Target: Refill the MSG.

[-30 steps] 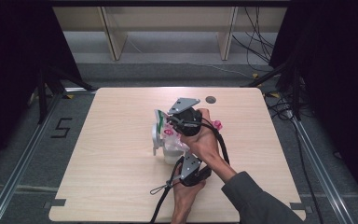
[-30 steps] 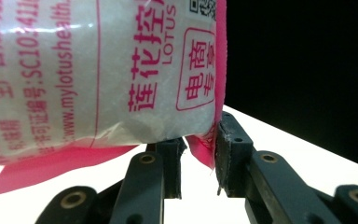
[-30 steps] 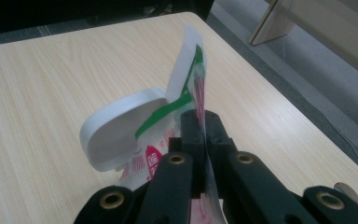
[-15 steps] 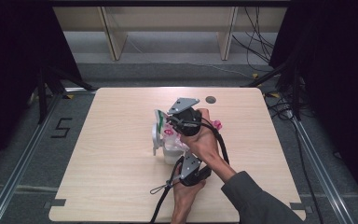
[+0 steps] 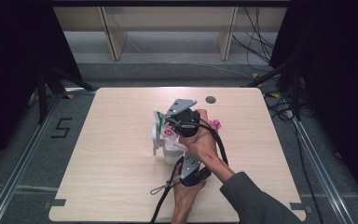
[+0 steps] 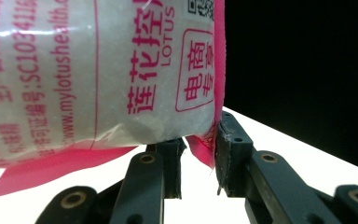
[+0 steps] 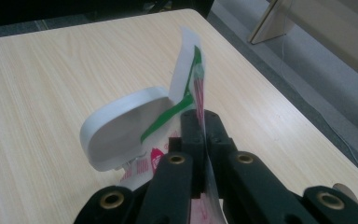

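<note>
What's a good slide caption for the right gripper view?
Right gripper pinching the top edge of a plastic packet beside a white container.

Over the last second almost nothing has shifted: the right tongs [image 5: 179, 122] and the pink-printed bag [image 5: 168, 140] have only edged a touch toward the tabletop's [image 5: 121, 186] near edge, with the left tongs [image 5: 182, 161] unmoved below them.

"LOTUS" on bag [image 6: 98, 79], "5" on floor [image 5: 61, 127]

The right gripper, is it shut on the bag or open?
Shut: the right gripper has its jaws pressed together on the bag's thin top edge.
</note>
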`<state>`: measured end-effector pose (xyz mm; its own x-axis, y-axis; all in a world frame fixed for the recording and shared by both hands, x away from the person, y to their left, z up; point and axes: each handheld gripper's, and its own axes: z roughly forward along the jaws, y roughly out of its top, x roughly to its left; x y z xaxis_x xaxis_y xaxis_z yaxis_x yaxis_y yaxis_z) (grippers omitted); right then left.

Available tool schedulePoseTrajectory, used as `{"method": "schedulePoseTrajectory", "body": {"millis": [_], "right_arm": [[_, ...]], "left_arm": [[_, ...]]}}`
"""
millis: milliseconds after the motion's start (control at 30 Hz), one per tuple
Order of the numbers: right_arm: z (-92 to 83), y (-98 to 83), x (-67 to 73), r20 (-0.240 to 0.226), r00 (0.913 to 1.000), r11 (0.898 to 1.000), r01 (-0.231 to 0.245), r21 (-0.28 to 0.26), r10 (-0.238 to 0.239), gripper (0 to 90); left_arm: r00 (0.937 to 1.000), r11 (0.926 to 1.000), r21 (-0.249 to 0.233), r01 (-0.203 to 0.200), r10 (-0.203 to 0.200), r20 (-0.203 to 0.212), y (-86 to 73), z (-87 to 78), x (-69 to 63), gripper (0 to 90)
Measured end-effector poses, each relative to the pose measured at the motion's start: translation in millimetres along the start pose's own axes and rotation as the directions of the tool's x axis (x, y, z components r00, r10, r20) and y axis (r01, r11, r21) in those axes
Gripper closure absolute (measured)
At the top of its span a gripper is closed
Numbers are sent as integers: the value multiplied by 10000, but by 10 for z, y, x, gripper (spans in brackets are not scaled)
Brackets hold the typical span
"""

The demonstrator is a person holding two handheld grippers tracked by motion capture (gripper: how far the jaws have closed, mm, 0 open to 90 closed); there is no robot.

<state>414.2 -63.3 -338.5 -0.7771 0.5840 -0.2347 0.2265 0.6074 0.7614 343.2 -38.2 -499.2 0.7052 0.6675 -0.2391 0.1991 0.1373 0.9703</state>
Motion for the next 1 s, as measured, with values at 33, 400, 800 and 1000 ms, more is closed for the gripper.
{"method": "schedulePoseTrajectory", "body": {"millis": [33,400,800,1000], "right_arm": [[-9,0,-3,-57,9999,9999,-117,11,117,900],[4,-15,3,-12,10000,10000,-58,51,58,900],[-14,-1,-14,8,9999,9998,-145,-98,145,900],[1,-4,3,82,9999,9999,103,-75,-102,900]], "left_arm": [[9993,9987,346,-385,386,-9,5,-23,29,732],[9997,9997,-132,224,-224,4,-12,17,-7,733],[9966,9945,676,-802,812,-116,10,-55,74,734],[9994,9990,259,-358,358,5,2,-28,33,734]]}}
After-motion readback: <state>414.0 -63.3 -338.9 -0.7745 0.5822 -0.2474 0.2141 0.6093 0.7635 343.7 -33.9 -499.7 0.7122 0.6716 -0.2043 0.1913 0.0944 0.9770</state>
